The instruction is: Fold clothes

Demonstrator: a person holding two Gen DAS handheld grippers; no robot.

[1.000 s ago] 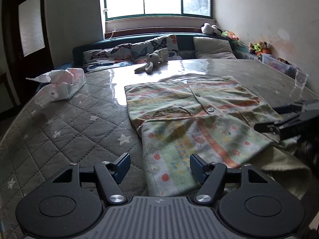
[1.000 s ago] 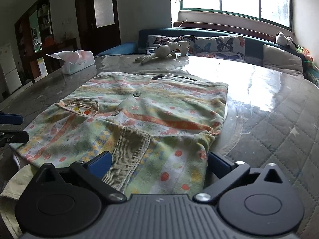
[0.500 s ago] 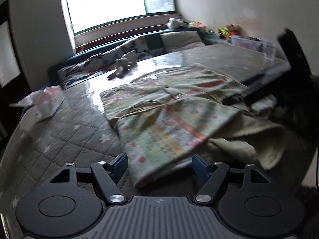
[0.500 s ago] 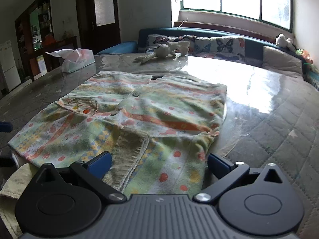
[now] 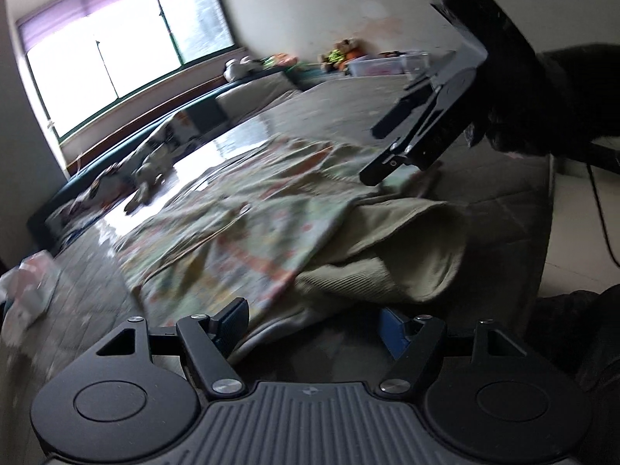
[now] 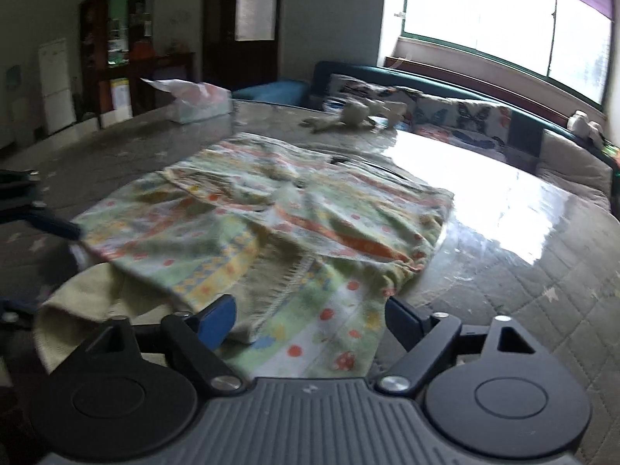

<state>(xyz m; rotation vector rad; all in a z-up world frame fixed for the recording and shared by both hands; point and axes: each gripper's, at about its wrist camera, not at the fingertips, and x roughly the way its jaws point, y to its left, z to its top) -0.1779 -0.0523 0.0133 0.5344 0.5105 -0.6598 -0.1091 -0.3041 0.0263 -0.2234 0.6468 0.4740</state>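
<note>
A patterned green, orange and yellow child's cardigan point(image 5: 248, 228) lies spread on the quilted table, with its beige lining and ribbed cuff point(image 5: 391, 255) turned out at the near edge. It also shows in the right wrist view point(image 6: 279, 217). My left gripper point(image 5: 314, 321) is open and empty, low at the garment's near corner. My right gripper point(image 6: 310, 316) is open and empty, its jaws on either side of the garment's near hem. In the left wrist view the right gripper point(image 5: 422, 124) hangs above the cardigan's far side.
A tissue box point(image 6: 193, 104) stands at the table's far left. A stuffed toy point(image 6: 348, 116) lies beyond the cardigan. A bench with butterfly cushions point(image 6: 465, 116) runs under the window. The table edge point(image 5: 546, 209) drops to the floor on the right.
My left gripper has swung right and tilted along the near edge, now facing the turned-out lining. My right gripper has lifted and shifted a little; the cardigan looks more rumpled.
</note>
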